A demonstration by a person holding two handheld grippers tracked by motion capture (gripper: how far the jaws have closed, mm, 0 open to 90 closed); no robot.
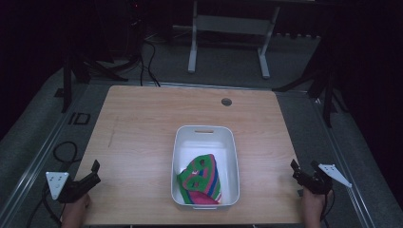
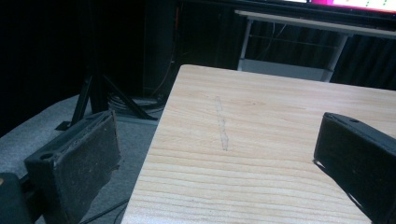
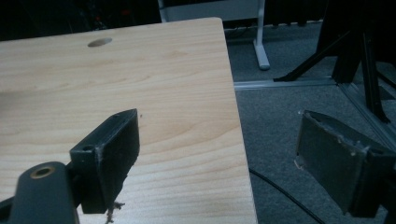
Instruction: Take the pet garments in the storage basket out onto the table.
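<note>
From above we see a white bin holding colourful cloth; our left tool and right tool views show wide-open jaws straddling desk edges.

Each hand grips a black two-jaw tool. The left gripper carries a pale grey three-cornered plate behind its jaws, dotted with small dark marks; the right gripper bears a like plate — also behind its jaws. Up close, the left gripper's jaws are thick black blocks with worn, dusty inner pads and a round hole near each tip. The right gripper's pads are frayed at the edges — a brass-ringed hole sits below one jaw.
</note>
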